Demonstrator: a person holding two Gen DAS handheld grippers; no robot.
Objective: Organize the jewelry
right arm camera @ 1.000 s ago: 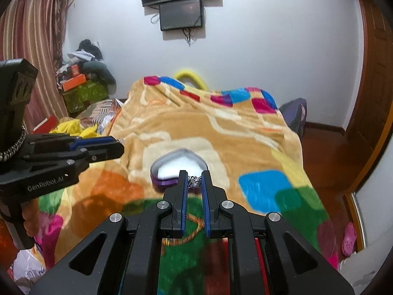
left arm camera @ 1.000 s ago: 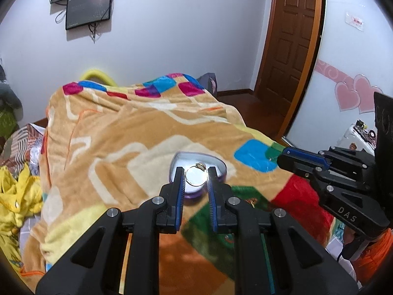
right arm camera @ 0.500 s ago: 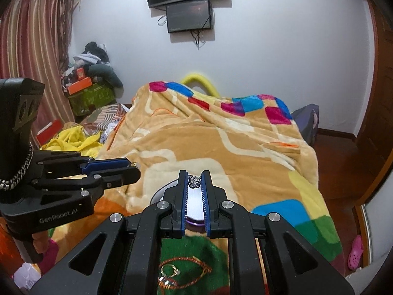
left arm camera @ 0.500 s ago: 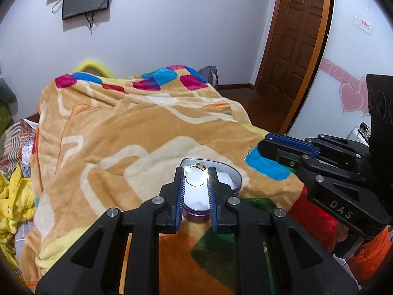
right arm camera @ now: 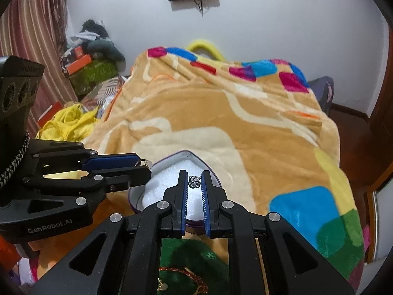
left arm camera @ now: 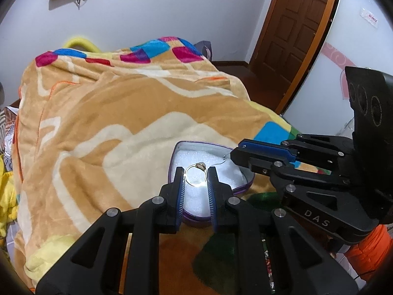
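Note:
A purple heart-shaped box (left arm camera: 248,180) with white foam inside lies on the blanket; it also shows in the right wrist view (right arm camera: 137,193). My left gripper (left arm camera: 195,172) is shut on a gold ring (left arm camera: 196,169) and holds it just over the foam. In the right wrist view the left gripper (right arm camera: 145,166) comes in from the left at the box's rim. My right gripper (right arm camera: 194,175) is shut on a small silver ring (right arm camera: 194,181) above the foam. In the left wrist view the right gripper (left arm camera: 235,152) reaches over the box from the right.
The patterned orange blanket (left arm camera: 110,113) covers the bed. A gold chain with a pendant (right arm camera: 186,276) lies on the green patch below my right gripper. Yellow cloth and boxes (right arm camera: 71,120) pile up at the left. A wooden door (left arm camera: 294,29) stands at the back right.
Both grippers have moved forward and down toward the heart box, each still holding its ring. The box now sits right under both sets of fingertips.

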